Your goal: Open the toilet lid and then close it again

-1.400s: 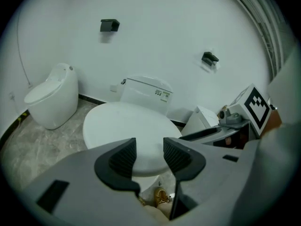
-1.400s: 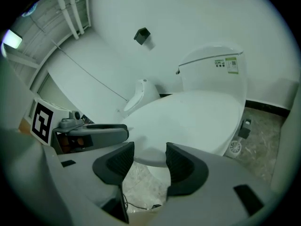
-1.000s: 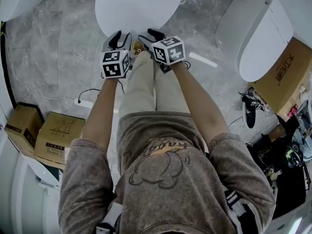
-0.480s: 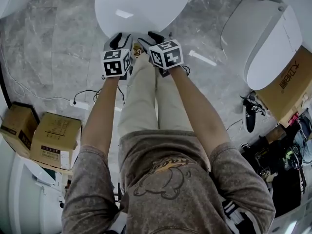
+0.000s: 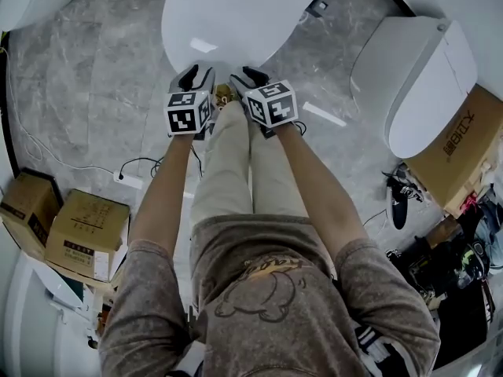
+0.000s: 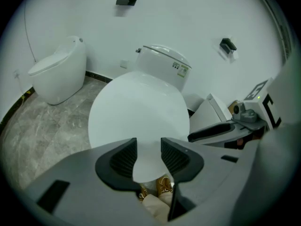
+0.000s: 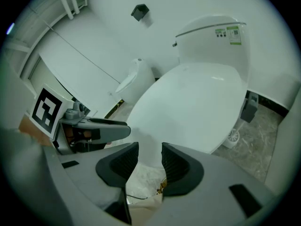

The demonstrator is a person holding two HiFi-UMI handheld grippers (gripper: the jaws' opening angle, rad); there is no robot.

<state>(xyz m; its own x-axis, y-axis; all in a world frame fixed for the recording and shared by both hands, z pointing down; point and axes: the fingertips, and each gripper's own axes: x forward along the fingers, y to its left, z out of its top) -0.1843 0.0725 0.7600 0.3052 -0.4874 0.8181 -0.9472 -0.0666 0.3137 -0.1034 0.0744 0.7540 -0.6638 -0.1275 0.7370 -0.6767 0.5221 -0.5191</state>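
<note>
The white oval toilet lid (image 5: 228, 14) lay closed at the top centre of the head view, its rounded front edge nearest the person. The left gripper (image 5: 195, 73) and the right gripper (image 5: 247, 75) hung side by side at that front edge, just above the middle of the frame, each topped by a black-and-white marker cube (image 5: 187, 111). In the left gripper view the dark ribbed jaws stood apart and were closing, with the lid's front edge showing in the gap between them and no pad seen pressing on it. The right gripper view showed the same: jaws apart and closing, and the lid's rim between them, with clear space on either side. The white cistern (image 7: 211, 39) rose behind the lid near the top right of that view. Tan shoes (image 5: 224, 94) peeped out between the two grippers, and beige trousers (image 5: 236, 163) ran down the middle of the head view. Grey marbled floor (image 5: 86, 93) filled the upper left. A second white toilet (image 5: 424, 77) stood at the upper right with a brown cardboard box (image 5: 460, 151) just beside it. Two more cardboard boxes (image 5: 86, 234) sat at the lower left.
</note>
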